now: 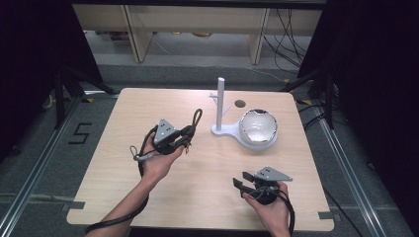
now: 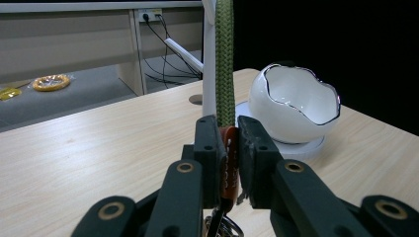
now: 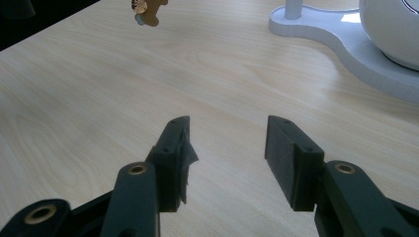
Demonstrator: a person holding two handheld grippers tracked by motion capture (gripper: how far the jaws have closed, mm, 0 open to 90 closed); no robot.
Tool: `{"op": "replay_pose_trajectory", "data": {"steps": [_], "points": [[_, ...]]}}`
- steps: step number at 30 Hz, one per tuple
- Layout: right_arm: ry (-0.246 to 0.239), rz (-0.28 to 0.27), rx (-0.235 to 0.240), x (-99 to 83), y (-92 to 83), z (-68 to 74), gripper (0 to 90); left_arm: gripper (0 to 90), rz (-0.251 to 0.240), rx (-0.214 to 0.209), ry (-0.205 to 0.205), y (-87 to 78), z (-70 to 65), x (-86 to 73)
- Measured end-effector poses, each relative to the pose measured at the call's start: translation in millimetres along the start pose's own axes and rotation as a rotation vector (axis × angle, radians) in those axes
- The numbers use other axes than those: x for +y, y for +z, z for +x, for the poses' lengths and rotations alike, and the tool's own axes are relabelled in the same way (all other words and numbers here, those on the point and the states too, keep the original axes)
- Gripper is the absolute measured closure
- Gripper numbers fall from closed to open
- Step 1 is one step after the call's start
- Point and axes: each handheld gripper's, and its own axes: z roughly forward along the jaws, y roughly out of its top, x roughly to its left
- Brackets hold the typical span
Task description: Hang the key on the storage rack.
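Lower right of the high view: right gripper point(image 1: 242, 185) rests low over the table point(image 1: 123, 163), jaws apart, nothing between them. Left of centre: left gripper point(image 1: 185, 139) is clamped on the brown tab of a green rope keychain point(image 1: 196, 120), held clear of the table. Judged: pickup done; hanging on the white stand point(image 1: 220, 106) beside the egg-shaped bowl point(image 1: 258, 129) remains. Readable writing: a floor mark "5" point(image 1: 80, 133), left edge

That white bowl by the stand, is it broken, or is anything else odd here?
The white bowl has a jagged rim like a cracked eggshell, but the edge is evenly dark-lined, so it looks made that way, not damaged. It sits on the white stand. Nothing is spilled. The left gripper pinches a green rope strap.
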Motion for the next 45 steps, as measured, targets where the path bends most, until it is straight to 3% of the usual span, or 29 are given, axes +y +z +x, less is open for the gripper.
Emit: {"op": "replay_pose_trajectory", "data": {"steps": [3, 15, 18, 19, 21, 22, 23, 24, 25, 26, 33, 35, 36, 45], "points": [[-0.017, 0.000, -0.018, 0.2, -0.8, -0.7, 53.3, 79.0, -0.003, 0.001, 0.002, 1.3, -0.1, 0.9], [0.002, 0.001, 0.001, 0.0, -0.3, -0.2, 53.2, 79.0, -0.005, 0.022, 0.018, 8.0, 0.4, 5.5], [0.047, 0.011, -0.005, -0.3, -1.6, 3.8, 53.2, 79.0, -0.002, 0.026, 0.022, 10.2, 0.2, 6.1], [0.031, 0.006, -0.005, -0.3, -1.3, 2.4, 53.2, 79.0, -0.001, 0.029, 0.022, 10.7, 0.2, 6.1], [0.043, 0.011, -0.006, -0.3, -1.7, 3.2, 53.1, 79.0, -0.003, 0.032, 0.018, 12.0, 0.5, 5.8], [0.001, 0.003, 0.000, 0.1, -0.8, -0.4, 53.1, 78.9, 0.000, 0.034, 0.018, 12.4, 0.7, 5.9], [0.001, 0.003, 0.000, 0.1, -0.8, -0.4, 53.1, 78.9, 0.000, 0.034, 0.018, 12.4, 0.7, 5.9], [0.046, 0.012, -0.005, -0.3, -1.8, 3.3, 53.1, 78.9, 0.001, 0.035, 0.019, 13.0, 1.1, 6.0], [0.046, 0.012, -0.005, -0.3, -1.8, 3.3, 53.1, 78.9, -0.001, 0.036, 0.016, 13.5, 1.1, 5.9], [0.001, 0.004, 0.000, 0.0, -0.7, -0.4, 53.1, 78.9, -0.001, 0.038, 0.017, 14.5, 1.6, 6.3], [0.002, 0.003, 0.001, 0.0, -0.6, -0.1, 53.1, 79.0, -0.005, 0.047, 0.014, 17.4, 2.6, 7.7], [0.038, 0.008, -0.002, -0.3, -1.2, 3.2, 53.1, 78.9, -0.013, 0.049, 0.007, 19.3, 2.8, 8.2], [0.000, 0.002, 0.002, 0.0, -0.5, -0.2, 53.1, 78.9, -0.010, 0.052, 0.005, 19.7, 2.9, 8.7], [0.003, 0.004, 0.001, 0.1, -0.6, -0.5, 53.1, 78.9, -0.010, 0.065, 0.011, 26.4, 4.2, 12.4]]}}
